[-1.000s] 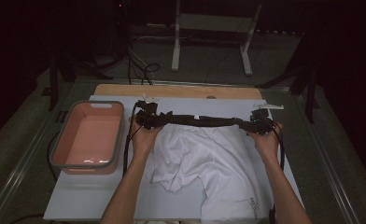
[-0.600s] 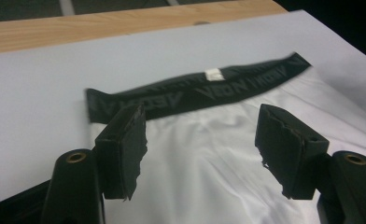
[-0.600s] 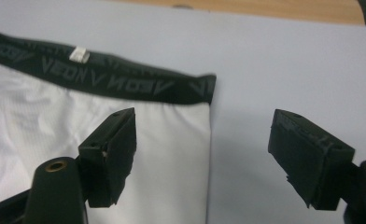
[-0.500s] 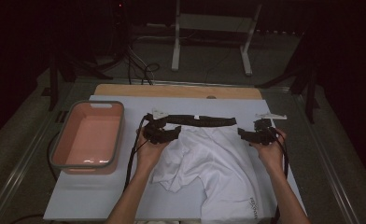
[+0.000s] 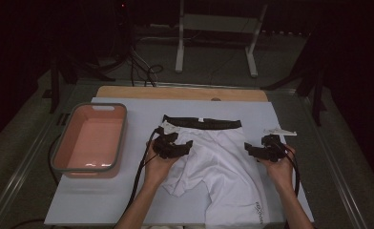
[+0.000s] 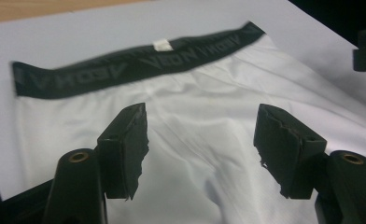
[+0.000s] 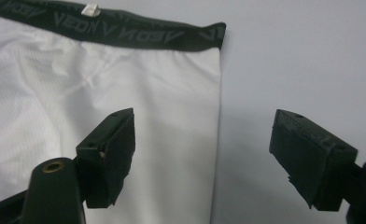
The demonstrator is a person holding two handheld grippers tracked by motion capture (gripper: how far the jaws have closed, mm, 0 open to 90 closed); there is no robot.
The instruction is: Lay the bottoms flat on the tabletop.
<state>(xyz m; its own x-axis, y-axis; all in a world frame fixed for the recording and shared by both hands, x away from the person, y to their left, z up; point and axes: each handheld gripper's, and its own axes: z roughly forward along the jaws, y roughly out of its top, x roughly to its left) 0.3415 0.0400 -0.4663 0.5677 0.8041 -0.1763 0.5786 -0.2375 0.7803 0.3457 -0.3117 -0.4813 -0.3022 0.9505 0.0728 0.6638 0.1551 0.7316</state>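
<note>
One pair of white boxer briefs (image 5: 218, 167) lies on the grey mat (image 5: 280, 124), its black waistband (image 5: 202, 123) flat at the far edge and the near legs crumpled. The left gripper (image 5: 174, 147) and right gripper (image 5: 264, 150) hover with jaws apart, empty. Pinching only the top layer could drag the cloth into fresh wrinkles; one pink basin (image 5: 90, 138) sits at the left.

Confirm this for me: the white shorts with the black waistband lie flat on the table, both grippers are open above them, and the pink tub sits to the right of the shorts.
One detail is wrong: the pink tub sits to the left of the white shorts, as the high view shows. The rest holds: black waistband, left gripper and right gripper open.
</note>
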